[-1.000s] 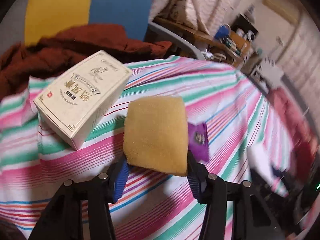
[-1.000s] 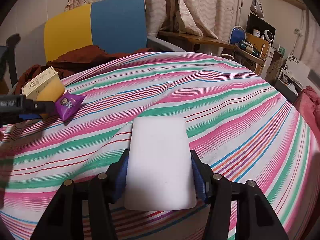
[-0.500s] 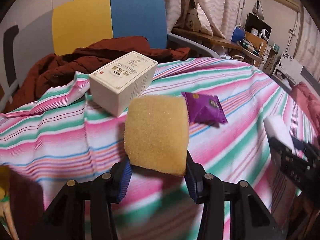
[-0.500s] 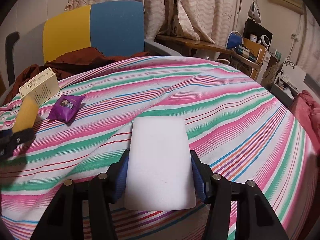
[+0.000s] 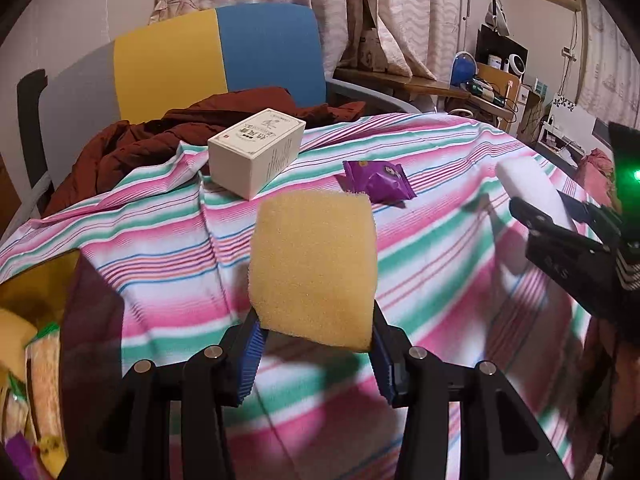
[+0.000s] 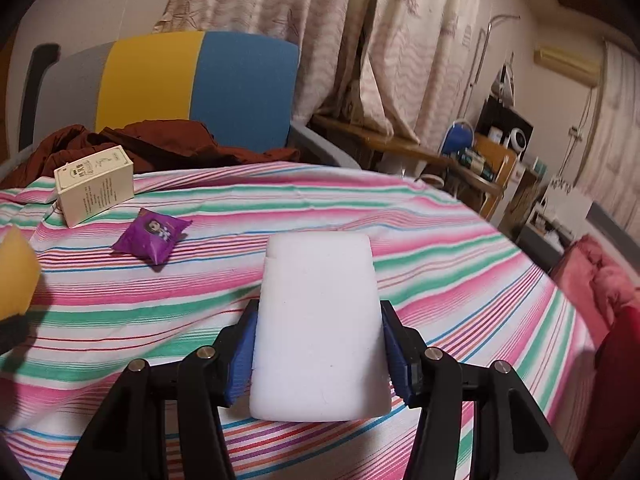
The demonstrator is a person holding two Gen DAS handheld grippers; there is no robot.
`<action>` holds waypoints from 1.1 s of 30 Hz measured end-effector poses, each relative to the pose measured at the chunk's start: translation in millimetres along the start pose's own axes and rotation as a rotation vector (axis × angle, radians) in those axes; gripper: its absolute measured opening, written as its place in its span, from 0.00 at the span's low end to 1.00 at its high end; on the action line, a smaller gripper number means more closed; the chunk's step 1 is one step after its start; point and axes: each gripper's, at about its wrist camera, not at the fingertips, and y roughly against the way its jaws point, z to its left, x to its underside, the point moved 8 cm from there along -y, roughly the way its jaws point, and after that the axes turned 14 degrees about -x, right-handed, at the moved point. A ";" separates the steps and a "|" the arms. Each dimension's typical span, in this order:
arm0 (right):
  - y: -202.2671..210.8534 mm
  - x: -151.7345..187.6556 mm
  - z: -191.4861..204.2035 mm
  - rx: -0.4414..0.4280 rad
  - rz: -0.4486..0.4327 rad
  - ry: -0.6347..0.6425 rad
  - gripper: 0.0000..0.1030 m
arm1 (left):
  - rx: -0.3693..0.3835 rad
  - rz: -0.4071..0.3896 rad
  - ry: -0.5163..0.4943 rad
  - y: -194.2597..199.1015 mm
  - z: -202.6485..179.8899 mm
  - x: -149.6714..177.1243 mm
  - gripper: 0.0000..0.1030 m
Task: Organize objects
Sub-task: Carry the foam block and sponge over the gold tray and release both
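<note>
Both loaded, both airborne over the striped surface [image 5: 168,216]. Left gripper [image 5: 314,356] clamped on the yellow sponge [image 5: 314,268], pads closed to sponge width, grip only on the lower edge, most of the block cantilevered forward and tilted. Right gripper [image 6: 318,360] clamped the same way on the white sponge [image 6: 320,320], again held low, bulk sticking out ahead of the pads. Landmark: cream box [image 5: 256,152] at the far side of the surface, in front of the brown cloth [image 5: 132,148] piled on the chair. Purple snack packet [image 5: 378,184] just right of the box, apart from it, flat on the cloth; yellow sponge nearer the camera than the box and above the surface; white sponge well right of the box, past the packet. Open container [image 5: 36,320] with mixed packets low left of the box, off the surface edge; likely drop target, not certain. Risks: soft foam under an edge grip can pivot or squeeze out on a fast swing; loose, wrinkled tablecloth near the box could snag a low pass and drag box or packet; both grippers converging on one container could clash; container rim only partly visible, so a blind release could miss it.
</note>
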 end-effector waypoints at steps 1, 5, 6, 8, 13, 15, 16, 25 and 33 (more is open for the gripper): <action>0.7 -1.0 1.7 0.001 -0.004 0.008 0.55 | 0.003 0.004 -0.005 3.1 -0.6 5.9 0.46; 9.0 -0.1 14.2 -0.005 -0.014 0.046 0.55 | 0.018 -0.004 -0.017 13.7 -1.3 17.5 0.46; 11.2 0.5 18.6 -0.009 -0.015 0.057 0.55 | 0.020 -0.009 -0.018 16.1 -0.9 19.1 0.46; 18.3 2.9 27.9 -0.018 -0.020 0.083 0.55 | 0.023 -0.018 -0.024 20.8 -0.9 22.9 0.46; 39.8 12.7 53.4 -0.075 -0.019 0.118 0.55 | 0.040 -0.035 -0.042 34.3 -0.8 34.0 0.46; 49.3 18.4 63.2 -0.122 -0.009 0.096 0.55 | 0.045 -0.041 -0.046 39.1 -0.3 38.0 0.46; 53.6 22.0 66.9 -0.139 -0.005 0.083 0.55 | 0.049 -0.042 -0.051 42.5 -0.1 41.6 0.46; 88.3 43.9 102.9 -0.309 0.023 -0.125 0.55 | 0.136 -0.077 -0.101 76.6 -4.8 62.1 0.46; 119.0 45.4 137.8 -0.449 0.035 -0.221 0.55 | 0.245 -0.117 -0.063 135.6 18.6 90.8 0.46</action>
